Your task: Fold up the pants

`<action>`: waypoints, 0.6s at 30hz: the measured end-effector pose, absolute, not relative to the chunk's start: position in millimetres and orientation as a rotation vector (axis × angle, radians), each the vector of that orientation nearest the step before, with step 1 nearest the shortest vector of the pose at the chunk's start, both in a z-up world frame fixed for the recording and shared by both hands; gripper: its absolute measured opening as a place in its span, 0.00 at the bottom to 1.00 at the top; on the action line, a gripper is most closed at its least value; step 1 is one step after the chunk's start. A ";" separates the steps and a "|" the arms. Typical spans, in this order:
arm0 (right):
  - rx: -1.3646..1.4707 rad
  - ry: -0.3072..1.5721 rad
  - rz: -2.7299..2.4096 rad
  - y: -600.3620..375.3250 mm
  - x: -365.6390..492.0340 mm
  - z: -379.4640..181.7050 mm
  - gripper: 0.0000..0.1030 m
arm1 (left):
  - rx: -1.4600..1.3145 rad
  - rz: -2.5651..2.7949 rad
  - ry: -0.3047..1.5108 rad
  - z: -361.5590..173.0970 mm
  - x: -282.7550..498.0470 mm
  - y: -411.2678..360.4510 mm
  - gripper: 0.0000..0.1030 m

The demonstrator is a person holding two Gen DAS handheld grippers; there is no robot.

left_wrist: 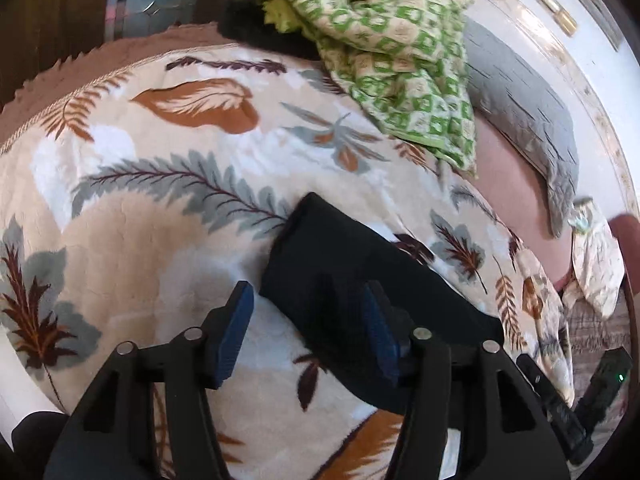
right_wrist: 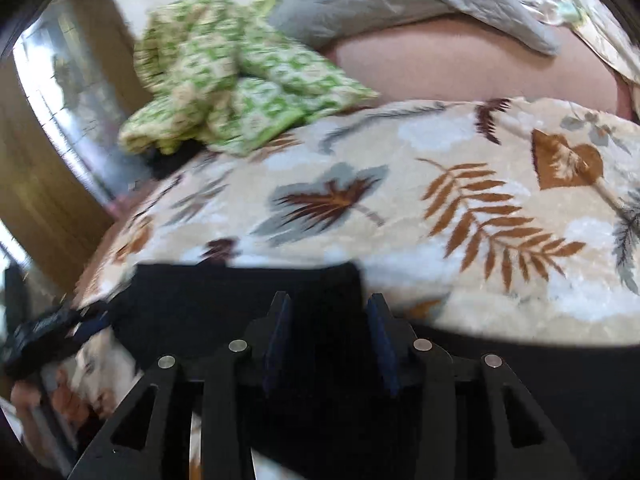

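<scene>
Two spread grippers, left (left_wrist: pixel 310 334) and right (right_wrist: pixel 328 340), over black pants (left_wrist: pixel 340 280); green quilt (left_wrist: pixel 384 40) beyond.

Left gripper (left_wrist: pixel 308 332): black angular arms, lower frame; blue ribbed fingers (left_wrist: pixel 234 332); silver round pivot pins.
Right gripper (right_wrist: pixel 328 340): black arms; dark-blue fingers (right_wrist: pixel 276 344); silver pins.
</scene>
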State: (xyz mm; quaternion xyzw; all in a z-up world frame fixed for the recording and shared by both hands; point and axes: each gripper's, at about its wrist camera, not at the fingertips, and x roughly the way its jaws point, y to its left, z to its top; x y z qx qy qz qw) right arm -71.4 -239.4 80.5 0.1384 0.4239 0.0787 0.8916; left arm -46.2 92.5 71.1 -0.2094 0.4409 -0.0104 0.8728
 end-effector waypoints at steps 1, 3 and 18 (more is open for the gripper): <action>0.269 0.879 0.184 -234.0 -79.1 83.4 0.41 | -0.428 -0.028 0.924 71.9 -46.4 88.7 0.57; 0.206 0.886 0.209 -218.5 -93.9 86.3 0.41 | -0.412 -0.049 0.932 72.9 -50.0 79.5 0.57; 0.133 0.974 0.196 -194.3 -141.2 62.6 0.40 | -0.249 -0.085 0.940 72.5 -70.9 22.8 0.62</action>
